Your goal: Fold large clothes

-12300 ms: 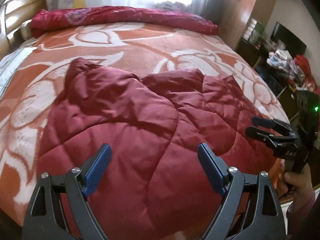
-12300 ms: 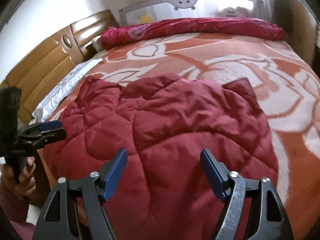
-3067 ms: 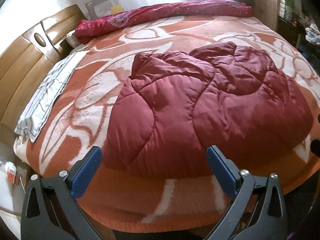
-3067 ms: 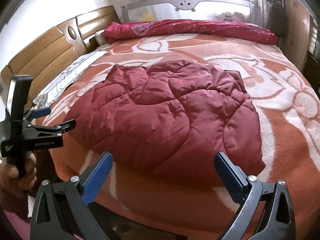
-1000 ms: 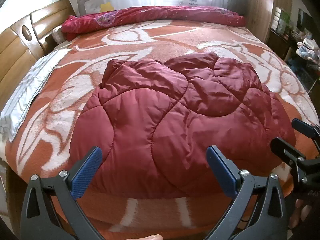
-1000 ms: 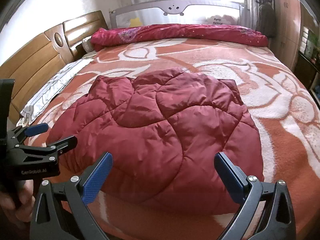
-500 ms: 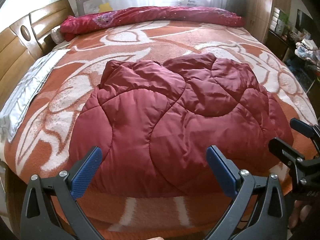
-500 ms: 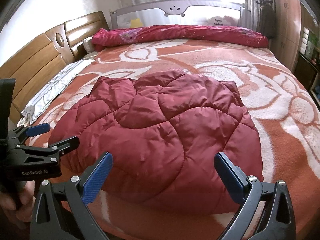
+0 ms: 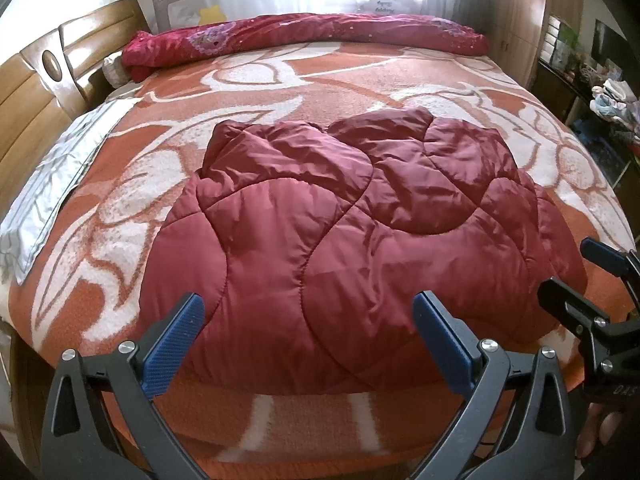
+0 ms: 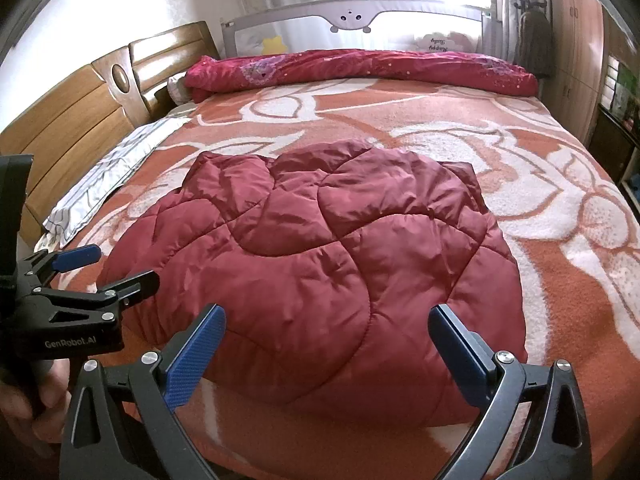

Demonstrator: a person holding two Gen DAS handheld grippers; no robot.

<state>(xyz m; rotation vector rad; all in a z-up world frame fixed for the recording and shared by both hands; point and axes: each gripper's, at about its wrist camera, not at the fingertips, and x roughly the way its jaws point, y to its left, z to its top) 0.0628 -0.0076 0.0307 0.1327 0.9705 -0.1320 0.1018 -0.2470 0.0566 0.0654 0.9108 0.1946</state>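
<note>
A dark red quilted padded coat [image 9: 352, 240] [image 10: 320, 264] lies folded into a puffy bundle on the orange and white bedspread [image 9: 328, 80] [image 10: 400, 120], near the bed's front edge. My left gripper [image 9: 308, 324] hangs open just off that edge, in front of the bundle's left half, holding nothing. My right gripper [image 10: 326, 334] is open too, in front of the bundle's right half and apart from it. Each gripper also shows from the side in the other view: the right gripper [image 9: 568, 276] at the right edge, the left gripper [image 10: 116, 268] at the left edge.
A rolled red floral duvet [image 9: 304, 36] [image 10: 360, 68] lies along the far side by a grey bed rail [image 10: 356, 12]. A wooden headboard [image 10: 80, 108] and a striped pillow [image 9: 52, 172] are on the left. Wardrobes [image 10: 576, 40] and cluttered shelves [image 9: 612, 96] stand to the right.
Both grippers pulled back from over the coat to beyond the bed's edge seconds ago. Over the last second they only drifted slightly; the coat lies still.
</note>
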